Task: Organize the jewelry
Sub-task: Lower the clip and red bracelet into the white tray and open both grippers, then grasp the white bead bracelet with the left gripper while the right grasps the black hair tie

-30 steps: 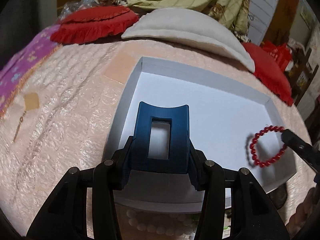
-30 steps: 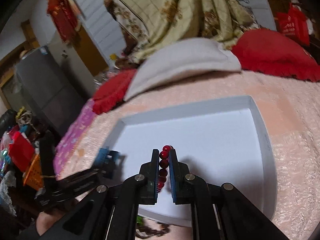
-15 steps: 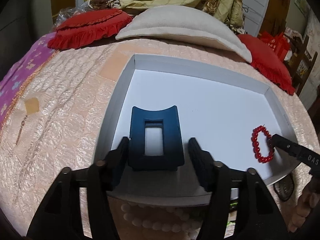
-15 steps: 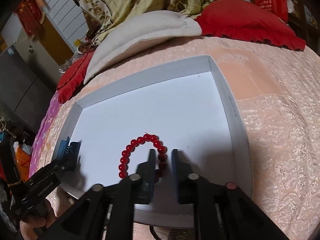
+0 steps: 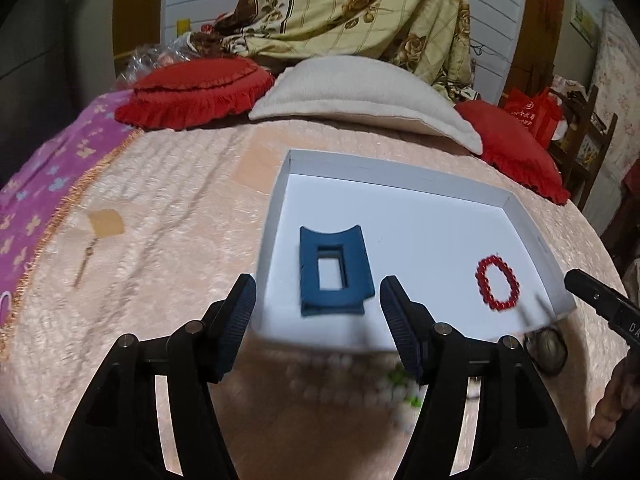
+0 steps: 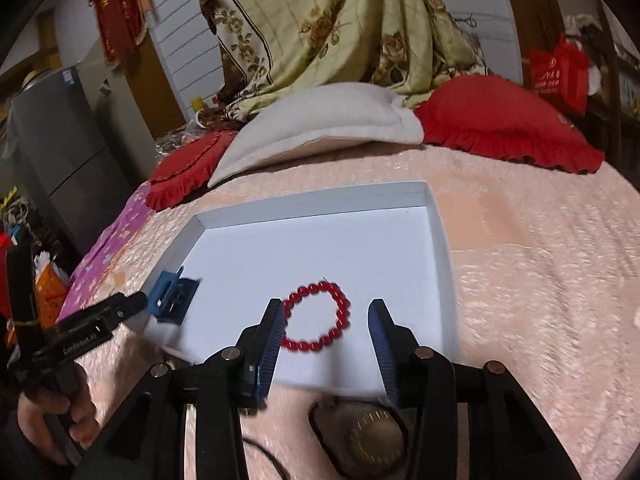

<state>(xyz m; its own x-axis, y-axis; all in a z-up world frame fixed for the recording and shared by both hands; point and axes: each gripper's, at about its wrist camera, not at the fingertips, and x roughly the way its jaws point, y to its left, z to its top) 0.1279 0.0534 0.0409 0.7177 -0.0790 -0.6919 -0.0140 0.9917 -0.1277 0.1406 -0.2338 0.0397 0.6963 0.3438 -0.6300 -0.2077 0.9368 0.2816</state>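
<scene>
Two pieces, a blue plastic hair claw and a red beaded bracelet, lie sorted in the shallow white tray; left gripper open, empty, right gripper fingers opening, holding nothing

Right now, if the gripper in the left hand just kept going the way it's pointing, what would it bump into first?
Most likely the blue hair clip lying in the white tray, directly ahead between the open fingers of the left gripper. Depth is hard to judge.
</scene>
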